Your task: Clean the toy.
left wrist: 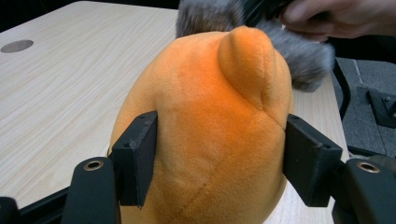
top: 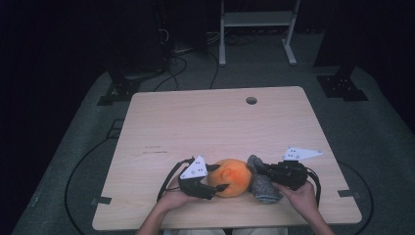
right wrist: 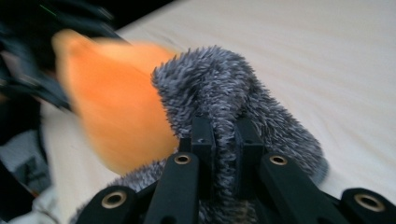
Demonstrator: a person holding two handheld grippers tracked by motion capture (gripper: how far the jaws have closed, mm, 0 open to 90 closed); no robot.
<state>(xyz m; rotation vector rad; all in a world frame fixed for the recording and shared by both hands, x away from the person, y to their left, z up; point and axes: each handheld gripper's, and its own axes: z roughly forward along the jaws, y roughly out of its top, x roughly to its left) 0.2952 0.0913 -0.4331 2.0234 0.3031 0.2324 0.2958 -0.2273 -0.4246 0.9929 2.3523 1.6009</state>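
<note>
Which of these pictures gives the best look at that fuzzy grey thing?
The right gripper view: the fuzzy grey cloth sits close up, pinched between the right tool, its shaggy fibres plain. The high view shows it small and dim beside the orange plush. The left gripper view shows a blurred strip behind the plush.

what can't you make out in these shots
- Orange plush: its lower part is cut off by the bottom edge of the left gripper view; in the right gripper view it is blurred.
- Grey fuzzy piece: what it is or whether it joins the plush is unclear; the right gripper and hand cover part of it.
- Left gripper: its far finger is hidden behind the plush in the high view.
</note>
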